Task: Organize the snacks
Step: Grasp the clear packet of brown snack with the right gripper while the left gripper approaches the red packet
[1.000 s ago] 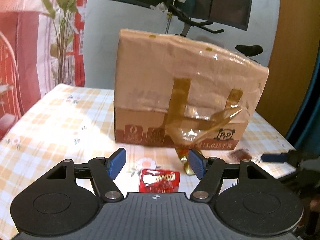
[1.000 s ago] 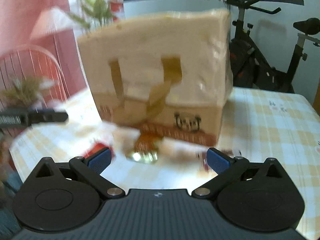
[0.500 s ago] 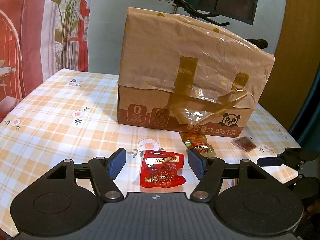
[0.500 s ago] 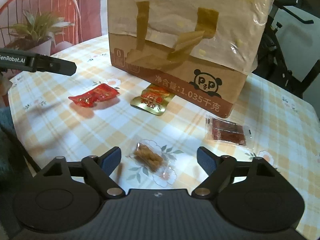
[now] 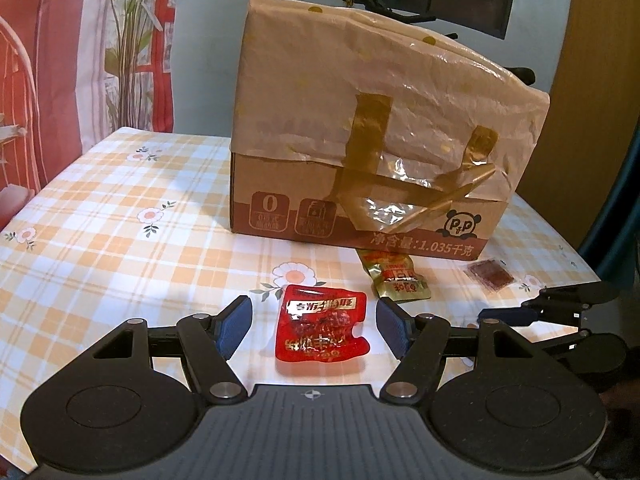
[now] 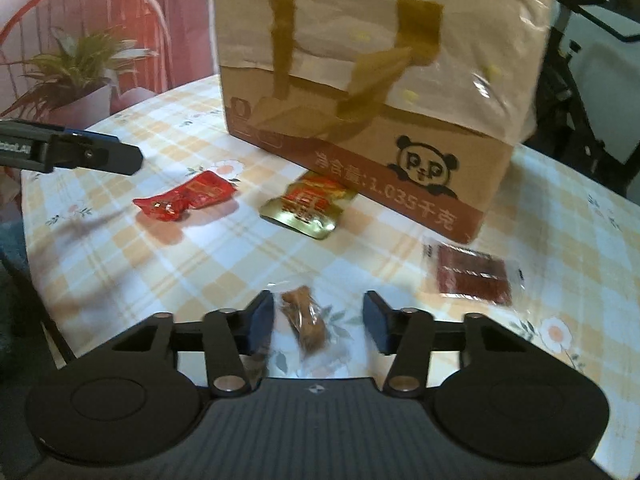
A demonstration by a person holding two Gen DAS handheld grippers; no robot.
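Left claw: jaws stand apart. A red snack packet lies flat on the desk between them, touched by neither blue pad.

Right claw: jaws have just been closing and now stand narrower. A clear-wrapped brown snack lies between them on the desk. The pad at 9 o'clock sits just beside the wrapper's edge; whether it touches cannot be told. The pad at 3 o'clock stands clear of it. No grip is seen.

Seen from the right claw's camera, a gold snack packet lies at 12 o'clock, its far end against the foot of the cardboard box. The red packet lies at 10 o'clock, with the left claw above and beyond it. A dark red flat sachet lies at 2 o'clock, near the box's corner.

The box stands upright toward the desk's far side, draped in crumpled plastic held by brown tape, with a panda mark on its lower front. The desk carries a checked, flowered cloth. A potted plant stands beyond the desk's edge at 10 o'clock.
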